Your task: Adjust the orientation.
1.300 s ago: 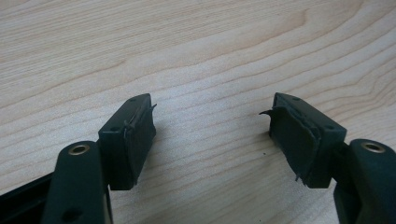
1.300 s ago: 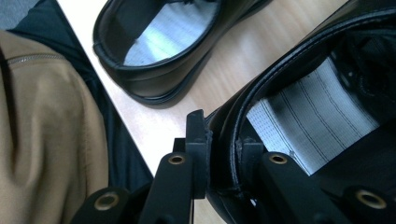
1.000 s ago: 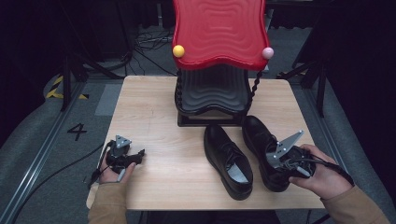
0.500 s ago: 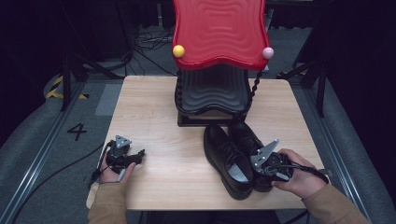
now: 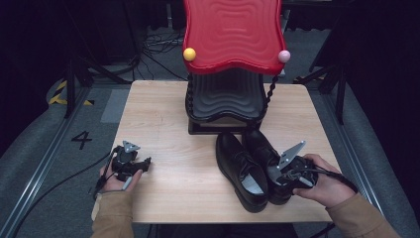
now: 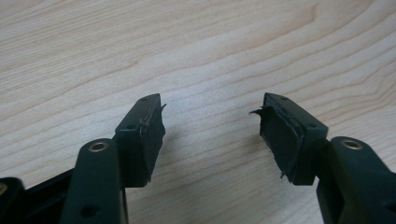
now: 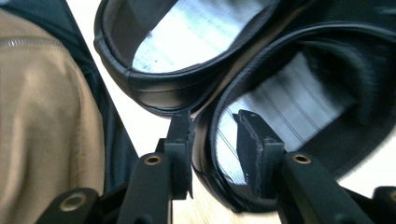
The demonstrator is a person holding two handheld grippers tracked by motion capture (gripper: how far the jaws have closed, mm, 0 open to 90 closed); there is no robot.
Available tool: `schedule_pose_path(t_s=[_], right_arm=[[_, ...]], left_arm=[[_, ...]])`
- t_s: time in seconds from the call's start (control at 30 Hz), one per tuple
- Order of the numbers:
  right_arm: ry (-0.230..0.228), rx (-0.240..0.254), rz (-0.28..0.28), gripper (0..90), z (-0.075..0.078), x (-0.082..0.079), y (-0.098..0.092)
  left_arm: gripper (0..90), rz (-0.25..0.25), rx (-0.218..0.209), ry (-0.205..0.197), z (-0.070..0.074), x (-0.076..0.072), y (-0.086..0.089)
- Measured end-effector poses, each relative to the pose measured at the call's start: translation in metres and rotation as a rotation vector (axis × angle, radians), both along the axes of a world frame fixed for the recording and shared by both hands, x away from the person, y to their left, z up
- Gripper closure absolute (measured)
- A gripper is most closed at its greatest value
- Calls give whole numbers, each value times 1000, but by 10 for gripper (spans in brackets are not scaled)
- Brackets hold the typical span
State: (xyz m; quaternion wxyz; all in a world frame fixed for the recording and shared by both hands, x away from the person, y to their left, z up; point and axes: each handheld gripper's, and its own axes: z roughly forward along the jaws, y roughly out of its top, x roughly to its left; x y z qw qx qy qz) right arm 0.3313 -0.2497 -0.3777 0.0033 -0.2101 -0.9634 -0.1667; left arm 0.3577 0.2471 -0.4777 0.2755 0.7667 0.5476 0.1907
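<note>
Dark studio, grey carpet floor [image 5: 44,163] with a painted "4". Table [image 5: 163,124]: pale wood laminate, visible grain, rectangular.

Rack [image 5: 233,34] at the back edge, centre: glossy red plastic top shelf with rippled surface and wavy outline, and a black ribbed shelf [image 5: 225,96] under it. Twisted black posts at the sides. It blocks the table's back-centre strip.

Pair of black leather lace-up shoes in the front-right area, toes at the rack base, heels toward the front edge, side by side and touching. Smooth semi-gloss uppers, pale striped insoles. Left shoe [image 5: 240,168] sits nearer the table centre, right shoe [image 5: 260,146] nearer the right edge.

Right gripper [image 7: 215,140]: at the right shoe's heel, and its jaws have just been opening. They straddle the heel rim, one pad outside against the leather, the other inside over the insole and clear of the rim. No pinch.

Left gripper [image 6: 210,126]: near the front-left corner, well apart from the shoes. Jaws spread over bare wood, nothing between; rubber pads frayed at the edges.

Small stuff: yellow ball [image 5: 189,54] and pink ball [image 5: 284,56] at the red shelf's front corners.
</note>
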Motion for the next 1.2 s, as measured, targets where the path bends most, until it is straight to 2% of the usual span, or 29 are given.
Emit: schedule_pose_path(t_s=[0.1, 0.13, 0.2, 0.27, 0.33, 0.37, 0.4, 0.43, 0.5, 0.57, 0.6, 0.67, 0.83, 0.9, 0.93, 1.03, 1.1, 1.2], right_arm=[[-3, 6, -50, 632, 8, 3, -4], [3, 18, -99, 625, 10, 4, -6], [5, 28, -154, 620, 12, 6, -8], [-3, 25, -181, 608, 13, 8, -8], [21, 63, -223, 610, 14, 9, -9], [21, 63, -223, 610, 14, 9, -9], [47, 75, -247, 612, 15, 10, -8], [73, 76, -274, 600, 16, 12, -7], [81, 71, -315, 584, 16, 14, -5], [92, 66, -361, 570, 18, 15, -2], [95, 66, -363, 564, 19, 16, -1], [84, 67, -359, 542, 20, 16, 3], [67, 38, -359, 507, 21, 18, 13], [63, 38, -362, 521, 21, 19, 16], [76, 34, -380, 523, 20, 20, 18], [75, 24, -381, 523, 20, 20, 21], [111, 58, -398, 515, 19, 21, 24], [123, 62, -424, 500, 19, 21, 29]], left_arm=[[431, 26, -12, 11, 8, 0, 1], [432, 21, -25, 24, 11, 0, 2], [432, 3, -64, 67, 15, 1, 4], [432, 11, -68, 72, 21, 1, 5], [438, 12, -83, 85, 23, 1, 6], [438, 0, -119, 117, 26, 3, 8], [426, -1, -133, 132, 29, 3, 9], [435, -4, -132, 141, 31, 4, 9], [439, 14, -104, 154, 34, 3, 7], [407, 26, -110, 142, 36, 0, 6], [395, 48, -148, 140, 36, -3, 8], [381, 69, -176, 134, 37, -5, 9], [320, 68, -165, 162, 41, -4, 9], [308, 58, -156, 172, 42, -4, 9], [300, 57, -153, 177, 43, -4, 8], [278, 49, -129, 191, 44, -5, 7], [274, 31, -123, 216, 44, -4, 7], [258, 21, -117, 226, 44, -4, 5]])
